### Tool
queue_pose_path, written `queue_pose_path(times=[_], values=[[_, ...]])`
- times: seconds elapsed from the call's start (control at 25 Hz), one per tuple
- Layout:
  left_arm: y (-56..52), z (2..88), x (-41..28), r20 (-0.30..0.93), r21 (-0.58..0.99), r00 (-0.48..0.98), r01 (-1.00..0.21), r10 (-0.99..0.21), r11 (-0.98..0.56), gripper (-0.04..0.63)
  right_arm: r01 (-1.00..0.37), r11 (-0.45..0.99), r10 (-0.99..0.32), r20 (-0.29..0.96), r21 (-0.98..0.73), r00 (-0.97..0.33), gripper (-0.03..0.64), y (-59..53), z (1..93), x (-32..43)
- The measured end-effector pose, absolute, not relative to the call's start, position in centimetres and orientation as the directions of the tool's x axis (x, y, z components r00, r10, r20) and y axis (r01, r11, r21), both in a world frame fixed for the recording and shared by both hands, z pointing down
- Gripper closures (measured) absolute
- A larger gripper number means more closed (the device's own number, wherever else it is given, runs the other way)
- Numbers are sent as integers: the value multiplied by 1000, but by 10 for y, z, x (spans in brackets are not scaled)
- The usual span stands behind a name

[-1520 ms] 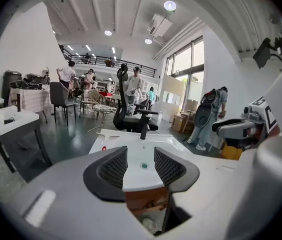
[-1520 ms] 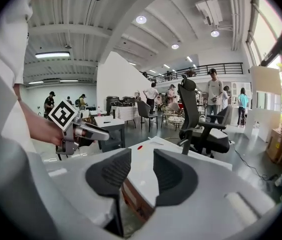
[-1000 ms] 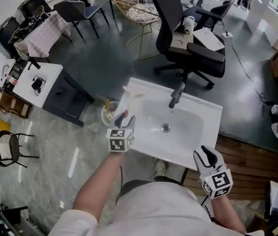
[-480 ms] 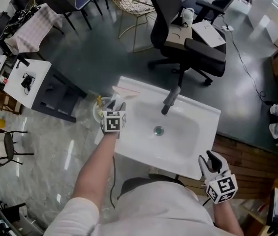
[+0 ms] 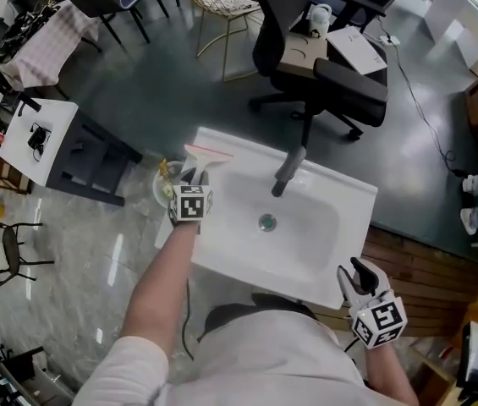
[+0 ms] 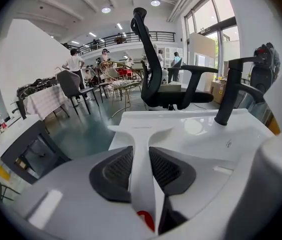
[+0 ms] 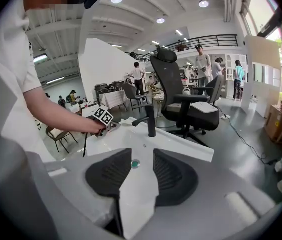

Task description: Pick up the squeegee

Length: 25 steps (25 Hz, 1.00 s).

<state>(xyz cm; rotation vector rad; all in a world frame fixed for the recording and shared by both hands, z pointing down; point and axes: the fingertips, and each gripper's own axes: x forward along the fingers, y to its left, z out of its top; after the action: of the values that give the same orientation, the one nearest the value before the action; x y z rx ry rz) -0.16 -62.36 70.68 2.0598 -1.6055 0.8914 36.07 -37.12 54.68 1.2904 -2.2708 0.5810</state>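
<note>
- A white short-sleeved shirt [image 5: 260,358] is being worn.
- The left gripper [image 5: 195,176] and the right gripper [image 5: 356,269] are being shown as white shells, each being topped by a cube [image 5: 190,204] printed with black-and-white square markers.
- The jaws are being lined with dark ribbed pads [image 6: 115,170].
</note>
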Motion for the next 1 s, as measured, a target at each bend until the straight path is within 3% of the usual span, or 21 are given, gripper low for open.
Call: queue_pose_path(times=[0.52, 1.0], values=[[-590, 657, -5, 614, -26, 205, -960, -762, -280, 488, -827, 545, -649, 558, -133, -518, 492, -371, 542, 321], [-497, 588, -28, 534, 64, 301, -946, -790, -318, 489, -796, 593, -651, 509, -122, -563, 492, -334, 532, 256]])
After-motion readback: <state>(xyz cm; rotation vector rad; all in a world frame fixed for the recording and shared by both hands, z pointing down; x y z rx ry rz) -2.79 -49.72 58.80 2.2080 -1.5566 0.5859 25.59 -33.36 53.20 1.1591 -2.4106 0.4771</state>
